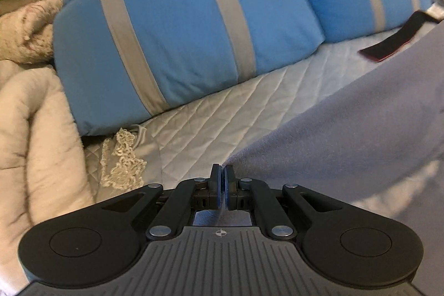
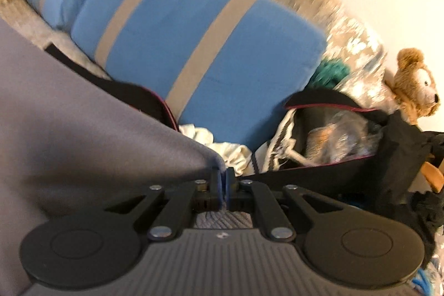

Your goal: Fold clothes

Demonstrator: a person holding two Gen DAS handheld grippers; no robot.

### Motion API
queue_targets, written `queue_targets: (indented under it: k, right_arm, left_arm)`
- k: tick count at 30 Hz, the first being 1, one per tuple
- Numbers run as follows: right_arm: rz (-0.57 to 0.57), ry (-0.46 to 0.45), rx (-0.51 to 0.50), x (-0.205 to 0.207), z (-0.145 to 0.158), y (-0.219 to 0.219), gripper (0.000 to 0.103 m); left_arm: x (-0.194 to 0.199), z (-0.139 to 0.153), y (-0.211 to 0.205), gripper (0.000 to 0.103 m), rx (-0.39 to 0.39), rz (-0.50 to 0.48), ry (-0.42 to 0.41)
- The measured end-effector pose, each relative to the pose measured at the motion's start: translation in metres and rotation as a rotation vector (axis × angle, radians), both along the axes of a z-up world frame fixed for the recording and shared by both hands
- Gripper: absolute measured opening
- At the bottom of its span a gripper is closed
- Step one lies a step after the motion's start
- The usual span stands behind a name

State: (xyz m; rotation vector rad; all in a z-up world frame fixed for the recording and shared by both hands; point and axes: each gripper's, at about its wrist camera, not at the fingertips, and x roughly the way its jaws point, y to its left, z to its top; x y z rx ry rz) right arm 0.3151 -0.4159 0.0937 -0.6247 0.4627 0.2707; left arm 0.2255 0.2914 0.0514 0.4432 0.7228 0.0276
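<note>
No readable writing anywhere. The left gripper (image 1: 222, 167) is angled down over the quilted bed cover (image 1: 222, 113), jaws clamped on a corner of the grey garment (image 1: 347, 135), which stretches off to its right. The right gripper (image 2: 222, 171), also tilted down, pinches another corner of the same cloth, fanning left before 2 blue striped pillows (image 2: 194, 46).
</note>
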Motion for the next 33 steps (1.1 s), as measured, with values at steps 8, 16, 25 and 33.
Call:
queue_targets:
  k: [8,16,25,33]
  right_arm:
    - [-0.057,0.020,-0.061,0.056,-0.045,0.020,0.003]
    - [-0.091,0.078,-0.080,0.080,-0.071,0.027,0.005]
    - [-0.033,0.118,-0.082,0.043,-0.057,0.049,0.087]
    - [0.139,0.162,-0.081,-0.025,-0.044,0.098,0.103]
  left_arm:
    - [0.054,-0.043,0.000,0.003,0.077,0.009,0.048]
    - [0.071,-0.056,0.001,0.008,0.112,0.068,0.024]
    - [0.045,-0.026,0.017,0.054,0.013,0.147,0.003]
    - [0.001,-0.015,0.024,0.060,0.009,0.153,0.027]
